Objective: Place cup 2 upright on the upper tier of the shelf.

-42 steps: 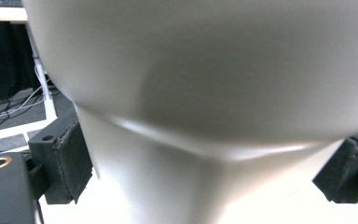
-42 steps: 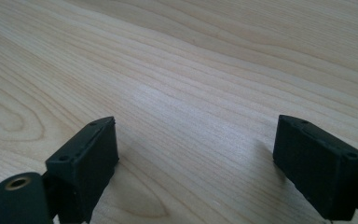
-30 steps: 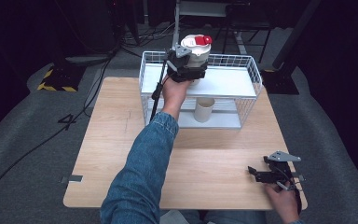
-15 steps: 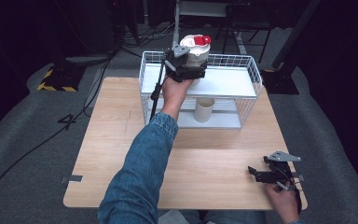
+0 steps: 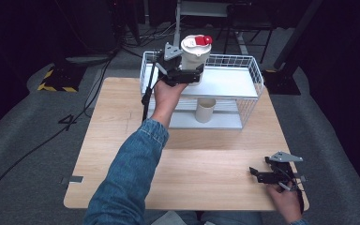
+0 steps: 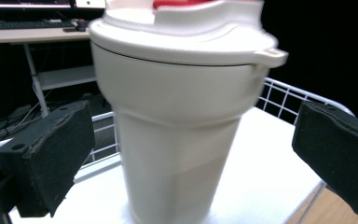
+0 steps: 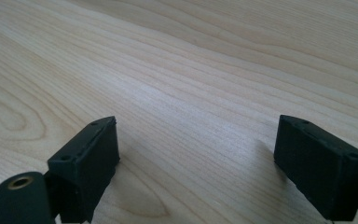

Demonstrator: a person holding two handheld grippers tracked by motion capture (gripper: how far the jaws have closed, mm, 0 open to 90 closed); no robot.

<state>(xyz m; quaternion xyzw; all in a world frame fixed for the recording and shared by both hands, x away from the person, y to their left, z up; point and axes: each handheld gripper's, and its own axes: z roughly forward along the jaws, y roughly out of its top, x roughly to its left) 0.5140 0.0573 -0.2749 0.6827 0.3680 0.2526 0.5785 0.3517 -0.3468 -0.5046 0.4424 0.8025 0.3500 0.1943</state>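
White lidded cup stands on the wire rack's far shelf – left gripper jaws apart around it, untouching; right gripper rests gaping, near right.

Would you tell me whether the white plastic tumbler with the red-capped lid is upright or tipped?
Upright: the white plastic tumbler stands base-down on the wire rack's top shelf, lid on top.

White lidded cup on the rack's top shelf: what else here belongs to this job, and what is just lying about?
In the job:
- white lidded cup, standing on the top shelf
- wire rack
- left gripper, open around the cup

Lying about:
- small beige cup on the lower shelf
- right gripper, open, on the table
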